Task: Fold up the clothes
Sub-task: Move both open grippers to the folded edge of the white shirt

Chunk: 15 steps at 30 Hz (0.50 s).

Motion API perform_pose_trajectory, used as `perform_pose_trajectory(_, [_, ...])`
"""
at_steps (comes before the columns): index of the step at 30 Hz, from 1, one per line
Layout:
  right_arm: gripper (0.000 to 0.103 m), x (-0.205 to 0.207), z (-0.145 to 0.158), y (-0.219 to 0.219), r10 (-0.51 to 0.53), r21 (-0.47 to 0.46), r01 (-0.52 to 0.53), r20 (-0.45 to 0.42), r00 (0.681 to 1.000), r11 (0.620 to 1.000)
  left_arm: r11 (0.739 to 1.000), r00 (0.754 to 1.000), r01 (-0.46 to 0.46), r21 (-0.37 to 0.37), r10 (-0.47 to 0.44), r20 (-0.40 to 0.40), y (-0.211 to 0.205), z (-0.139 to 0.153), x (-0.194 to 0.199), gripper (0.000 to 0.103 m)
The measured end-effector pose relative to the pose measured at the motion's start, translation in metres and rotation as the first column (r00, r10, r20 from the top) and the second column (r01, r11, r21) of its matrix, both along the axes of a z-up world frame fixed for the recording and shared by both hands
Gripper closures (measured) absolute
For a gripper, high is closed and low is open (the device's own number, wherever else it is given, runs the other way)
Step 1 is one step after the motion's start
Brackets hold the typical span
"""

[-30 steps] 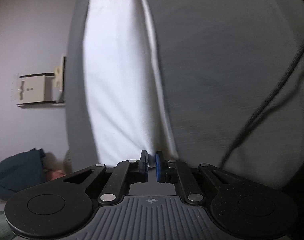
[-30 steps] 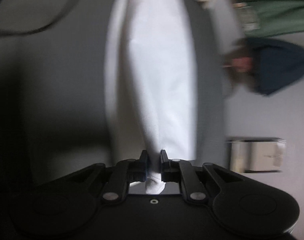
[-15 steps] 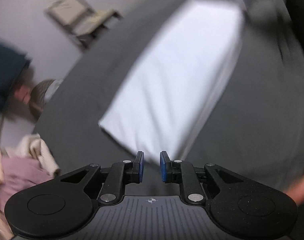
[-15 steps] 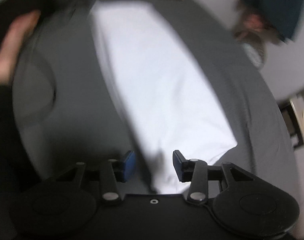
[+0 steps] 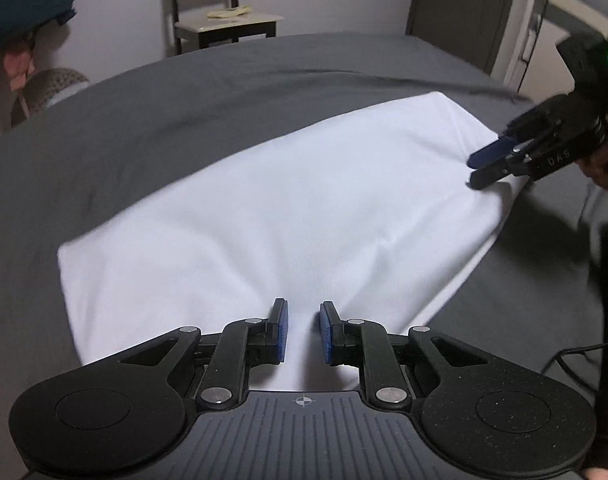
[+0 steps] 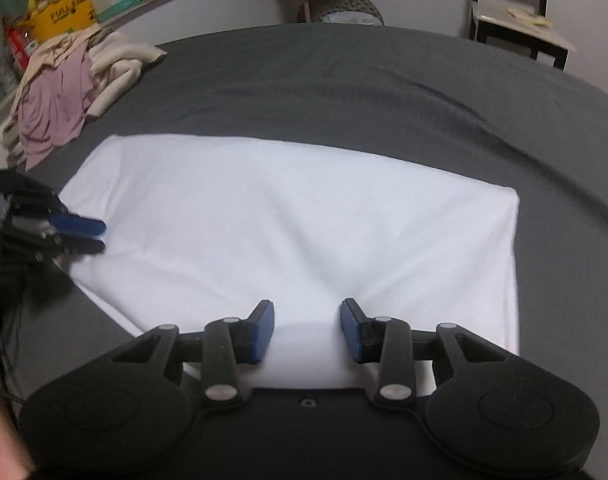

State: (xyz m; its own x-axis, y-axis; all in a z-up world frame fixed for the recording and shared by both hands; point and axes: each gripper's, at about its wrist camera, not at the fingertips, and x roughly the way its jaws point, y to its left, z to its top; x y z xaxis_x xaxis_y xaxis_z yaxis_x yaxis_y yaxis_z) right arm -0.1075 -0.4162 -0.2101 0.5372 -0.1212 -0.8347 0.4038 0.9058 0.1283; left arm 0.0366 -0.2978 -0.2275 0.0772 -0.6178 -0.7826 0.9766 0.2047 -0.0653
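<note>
A white garment (image 5: 288, 208) lies folded into a flat rectangle on the grey bed (image 5: 184, 112). My left gripper (image 5: 302, 308) hovers over its near edge, the blue pads a narrow gap apart with only flat cloth showing between them. My right gripper (image 6: 307, 306) stands over the near edge of the white garment (image 6: 304, 216) at the other end. Its jaws are wider apart and closing, with cloth lying under the gap and nothing pinched. Each gripper shows in the other's view: the right gripper (image 5: 473, 171) at the cloth's far right corner, the left gripper (image 6: 101, 236) at its left edge.
A heap of pink and cream clothes (image 6: 64, 92) lies at the bed's far left corner, below a cluttered shelf (image 6: 64, 16). A chair (image 5: 224, 20) and a round basket (image 6: 343, 4) stand beyond the bed. A black cable (image 5: 575, 356) trails on the right.
Both grippers were pinching the white cloth as it hung. They have since let go and rolled upright, and the cloth now lies flat on the bed.
</note>
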Motion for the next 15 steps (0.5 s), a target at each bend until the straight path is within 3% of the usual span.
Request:
perform_pose_trajectory(6, [0.068,-0.016,0.007,0.001,-0.041,-0.07,0.038,-0.047,0.998,0.997,0.996,0.994,-0.087,0.006,0.087,-0.07,0.016,0.015,0.017,0.086])
perform_pose_trajectory(8, [0.067,-0.014,0.017,0.007,-0.061,-0.066,0.062,0.016,0.998,0.996,0.983,0.984,-0.171,-0.069,0.167,-0.064,0.021,0.028,0.018,0.085])
perform_pose_trajectory(10, [0.06,-0.011,0.029,0.012,-0.082,-0.057,0.088,0.101,0.992,0.994,0.959,0.973,-0.231,-0.163,0.225,-0.051,0.018,0.041,0.018,0.079])
perform_pose_trajectory(11, [0.046,-0.006,0.033,0.014,-0.097,-0.054,0.106,0.151,0.984,0.993,0.948,0.969,-0.246,-0.202,0.24,-0.054,0.012,0.045,0.017,0.075])
perform_pose_trajectory(12, [0.035,0.0,0.036,0.017,-0.111,-0.052,0.124,0.201,0.973,0.991,0.94,0.967,-0.254,-0.225,0.247,-0.06,0.004,0.046,0.016,0.072])
perform_pose_trajectory(14, [0.034,0.016,0.036,0.016,-0.137,-0.036,0.152,0.267,0.954,0.988,0.936,0.965,-0.262,-0.235,0.252,-0.073,-0.018,0.04,0.016,0.061])
perform_pose_trajectory(15, [0.034,0.025,0.033,0.014,-0.154,-0.021,0.167,0.287,0.945,0.986,0.938,0.964,-0.266,-0.222,0.256,-0.071,-0.028,0.034,0.017,0.061])
